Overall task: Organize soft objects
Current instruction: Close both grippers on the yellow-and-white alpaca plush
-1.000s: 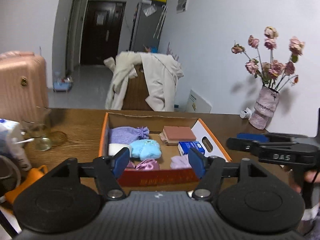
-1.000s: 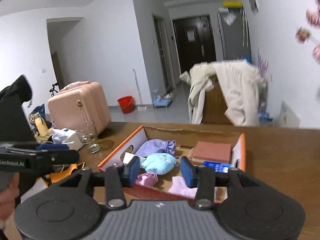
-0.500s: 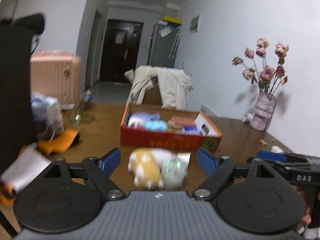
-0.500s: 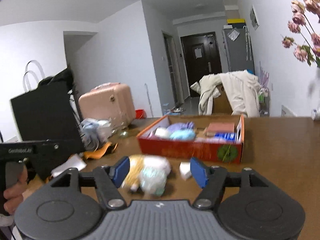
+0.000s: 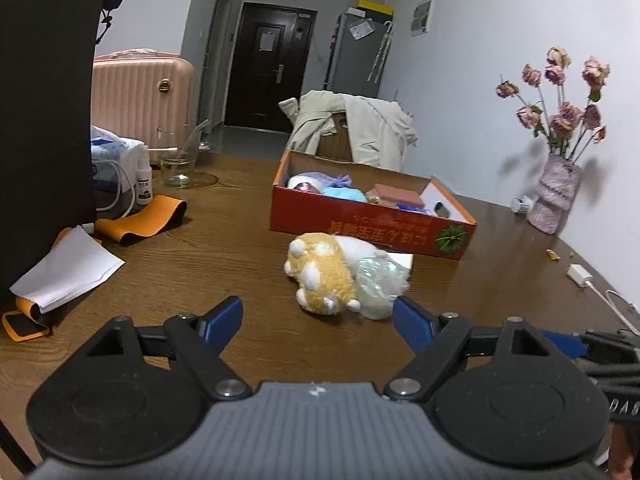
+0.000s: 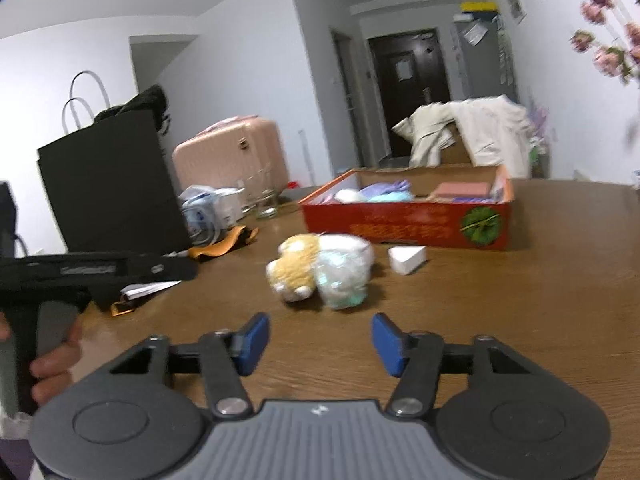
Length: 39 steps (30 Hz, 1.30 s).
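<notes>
- The yellow-and-white plush toy [image 5: 324, 276] lies on its side on the wooden table [image 5: 224, 240], just in front of the red cardboard box [image 5: 372, 224], with a pale green crinkly bundle [image 5: 378, 286] touching its right side.
- In the left wrist view the toy sits ahead of the left gripper [image 5: 318, 320], beyond the fingertips and a little right of centre.
- The left jaws stand wide apart, holding and touching nothing.
- The right gripper [image 6: 316, 340] also faces the toy [image 6: 296, 266], which lies ahead of its 2 blue pads [image 6: 254, 338].
- The right jaws are closing, partly apart, with nothing between them.
- A small white block [image 6: 406, 258] rests near the box [image 6: 404, 226].
</notes>
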Tool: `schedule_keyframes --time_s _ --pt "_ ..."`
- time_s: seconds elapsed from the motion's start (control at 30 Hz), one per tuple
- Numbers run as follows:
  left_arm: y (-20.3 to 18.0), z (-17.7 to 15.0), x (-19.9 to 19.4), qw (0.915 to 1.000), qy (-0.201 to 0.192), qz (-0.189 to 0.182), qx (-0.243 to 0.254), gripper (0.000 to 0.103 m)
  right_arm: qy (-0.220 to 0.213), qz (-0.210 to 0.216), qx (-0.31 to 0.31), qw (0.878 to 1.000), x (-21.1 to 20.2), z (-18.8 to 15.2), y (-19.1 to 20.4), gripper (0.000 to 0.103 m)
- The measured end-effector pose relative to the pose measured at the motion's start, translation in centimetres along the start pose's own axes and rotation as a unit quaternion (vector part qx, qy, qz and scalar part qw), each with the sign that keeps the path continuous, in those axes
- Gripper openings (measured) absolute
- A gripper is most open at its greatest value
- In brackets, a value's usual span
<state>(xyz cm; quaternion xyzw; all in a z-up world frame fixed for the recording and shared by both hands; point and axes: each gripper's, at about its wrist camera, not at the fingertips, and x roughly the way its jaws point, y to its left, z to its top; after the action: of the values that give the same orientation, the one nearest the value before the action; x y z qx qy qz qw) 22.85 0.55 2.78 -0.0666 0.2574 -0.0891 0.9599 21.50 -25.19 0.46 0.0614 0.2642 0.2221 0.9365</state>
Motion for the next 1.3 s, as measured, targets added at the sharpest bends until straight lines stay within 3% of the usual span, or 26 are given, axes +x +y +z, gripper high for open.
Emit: schedule_keyframes --time_s 0.13,0.27,0.47,0.67,0.73,0.87,1.03,1.1,1.17,1.3 --pt "1.2 0.5 1.7 0.9998 0.011 0.002 -0.014 0.084 0.022 0.013 -0.004 1.000 3.6 0.1 1.0 0.052" --pt "2.1 1.3 4.0 0.9995 0.020 0.012 -0.019 0.083 0.029 -0.006 -0.017 0.999 7.1 1.2 1.5 0.053" --pt "4.2 3.1 6.0 0.9984 0.011 0.033 -0.046 0.083 0.028 0.029 -0.013 0.999 12.2 3.3 2.6 0.053" --pt "5.1 4.0 6.6 0.9979 0.001 0.038 -0.052 0.082 0.040 -0.030 -0.028 0.998 17.2 4.7 3.6 0.051" --pt "5.2 4.0 6.6 0.9979 0.001 0.037 -0.053 0.082 0.049 -0.023 -0.031 0.998 18.5 4.6 3.4 0.046" --pt "5.3 3.6 6.2 0.9983 0.003 0.026 -0.051 0.083 0.055 0.007 -0.045 0.997 17.1 4.1 3.3 0.040" --pt "4.8 1.8 5.8 0.9982 0.029 -0.004 -0.053 0.083 0.106 0.118 -0.112 0.981 10.6 1.0 4.3 0.040" --pt "4.4 0.7 5.6 0.9974 0.045 -0.017 -0.053 0.083 0.113 0.133 -0.113 0.978 8.0 -0.2 3.8 0.041" --pt "3.7 -0.4 5.5 0.9960 0.063 -0.031 -0.056 0.083 0.120 0.119 -0.098 0.981 6.0 -1.0 2.5 0.042" --pt "2.0 -2.1 5.3 0.9903 0.087 -0.090 -0.061 0.083 0.105 0.047 -0.074 0.991 3.6 -1.7 0.1 0.049"
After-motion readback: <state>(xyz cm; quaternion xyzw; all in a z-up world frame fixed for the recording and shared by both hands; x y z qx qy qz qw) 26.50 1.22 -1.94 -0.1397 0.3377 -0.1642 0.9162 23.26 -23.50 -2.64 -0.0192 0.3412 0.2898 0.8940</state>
